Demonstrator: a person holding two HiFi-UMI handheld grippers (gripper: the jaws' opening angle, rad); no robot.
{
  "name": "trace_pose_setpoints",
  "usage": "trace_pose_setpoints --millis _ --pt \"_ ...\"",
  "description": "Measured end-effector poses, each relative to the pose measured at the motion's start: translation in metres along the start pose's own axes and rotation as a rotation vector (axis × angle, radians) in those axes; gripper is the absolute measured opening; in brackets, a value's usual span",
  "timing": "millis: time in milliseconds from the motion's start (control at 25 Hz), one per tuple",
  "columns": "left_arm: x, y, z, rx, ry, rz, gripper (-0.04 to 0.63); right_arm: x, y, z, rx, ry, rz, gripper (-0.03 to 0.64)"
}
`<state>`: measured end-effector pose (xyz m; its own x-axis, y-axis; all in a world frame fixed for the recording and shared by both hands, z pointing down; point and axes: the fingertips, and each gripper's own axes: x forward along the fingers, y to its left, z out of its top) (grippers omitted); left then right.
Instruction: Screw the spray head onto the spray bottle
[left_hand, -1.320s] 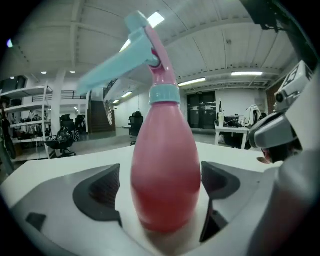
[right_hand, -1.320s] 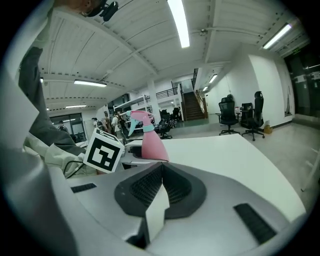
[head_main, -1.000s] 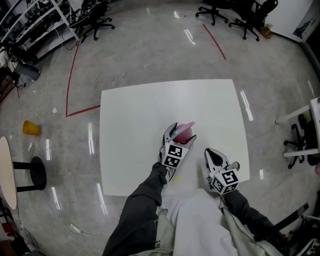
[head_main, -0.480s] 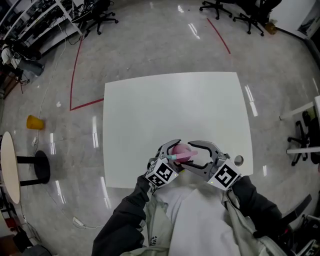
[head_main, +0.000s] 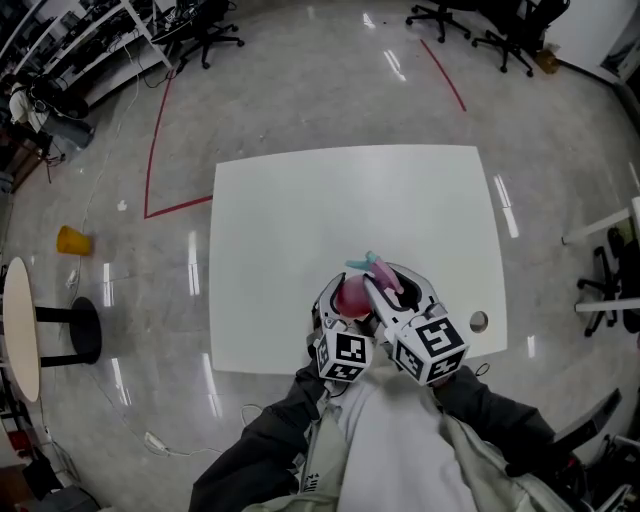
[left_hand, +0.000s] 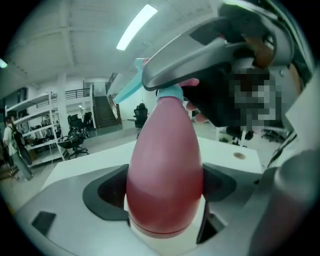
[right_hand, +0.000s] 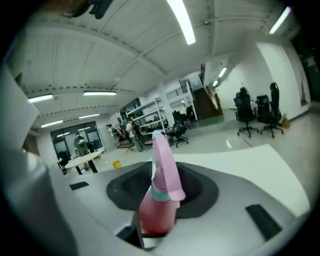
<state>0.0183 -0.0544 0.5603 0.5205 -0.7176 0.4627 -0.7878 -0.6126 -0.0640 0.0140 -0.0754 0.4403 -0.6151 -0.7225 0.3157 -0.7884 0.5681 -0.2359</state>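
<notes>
Currently, the spray bottle (left_hand: 165, 165) is being gripped by the left gripper (head_main: 343, 305). Its pink body is being squeezed low down by the dark pads (left_hand: 107, 192) on both sides, with contact visible on each flank. The bottle is being held over the near edge of the white table (head_main: 300, 220), roughly mid-width; whether its base is being rested on the tabletop cannot be told.

The spray head (right_hand: 164, 165) is being seated on the bottle neck, with the teal collar (right_hand: 160, 194) just below the pink trigger part. In the head view the teal nozzle (head_main: 362, 265) is being pointed toward the far left. The head is being straddled by the right gripper (head_main: 398, 288), which is being brought in from the near right, just beside the left gripper. Its jaws are closing with the spray head between them. In the right gripper view a gap is being shown on each side of the head, so no firm grip is being made there. In the left gripper view one right finger (left_hand: 200, 47) is being laid across the top of the bottle.

Both marker cubes are being kept at the near table edge, side by side. A small round hole (head_main: 479, 321) is being shown in the near right of the tabletop. On the floor, an orange cup (head_main: 70, 240) is lying well to the left and a red tape line (head_main: 150, 150) is running far left.
</notes>
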Motion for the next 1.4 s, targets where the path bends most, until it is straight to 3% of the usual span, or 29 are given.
trace_pose_setpoints --millis 120,200,320,400,520,600,680,760,840,920,1080,1200,1320,1400 --pt "-0.01 -0.005 0.03 -0.026 -0.103 -0.058 0.436 -0.02 0.018 0.035 -0.229 -0.149 0.066 0.133" --pt "-0.019 -0.006 0.046 -0.029 -0.159 -0.134 0.436 -0.032 0.032 0.043 -0.255 -0.181 0.18 0.152" --pt "-0.033 -0.014 0.065 -0.083 -0.247 -0.298 0.436 -0.041 0.047 0.034 -0.267 -0.126 0.437 0.156" --pt "-0.038 -0.02 0.073 -0.083 -0.272 -0.37 0.436 -0.043 0.049 0.037 -0.3 -0.129 0.501 0.158" --pt "-0.039 -0.016 0.076 -0.063 -0.256 -0.349 0.436 -0.041 0.05 0.047 -0.348 -0.187 0.46 0.155" --pt "-0.035 -0.004 0.075 -0.077 -0.227 -0.241 0.436 -0.035 0.042 0.052 -0.316 -0.216 0.34 0.139" --pt "-0.027 0.009 0.069 -0.068 -0.165 -0.081 0.436 -0.027 0.025 0.053 -0.183 -0.201 0.152 0.126" --pt "-0.022 0.014 0.064 -0.071 -0.131 0.021 0.436 -0.023 0.02 0.049 -0.097 -0.181 0.048 0.123" --pt "-0.026 0.01 0.069 -0.118 -0.162 0.003 0.436 -0.027 0.029 0.051 -0.182 -0.215 0.064 0.124" --pt "-0.032 0.003 0.076 -0.13 -0.211 -0.075 0.436 -0.035 0.039 0.054 -0.254 -0.254 0.134 0.126" --pt "-0.044 -0.013 0.084 -0.062 -0.257 -0.253 0.436 -0.047 0.044 0.046 -0.262 -0.227 0.361 0.179" --pt "-0.052 -0.021 0.087 -0.035 -0.272 -0.335 0.436 -0.05 0.044 0.054 -0.261 -0.226 0.468 0.194" --pt "-0.049 -0.022 0.09 -0.029 -0.276 -0.299 0.436 -0.052 0.044 0.066 -0.269 -0.281 0.473 0.158" --pt "-0.041 -0.011 0.089 -0.044 -0.246 -0.185 0.436 -0.042 0.035 0.068 -0.213 -0.273 0.332 0.149"
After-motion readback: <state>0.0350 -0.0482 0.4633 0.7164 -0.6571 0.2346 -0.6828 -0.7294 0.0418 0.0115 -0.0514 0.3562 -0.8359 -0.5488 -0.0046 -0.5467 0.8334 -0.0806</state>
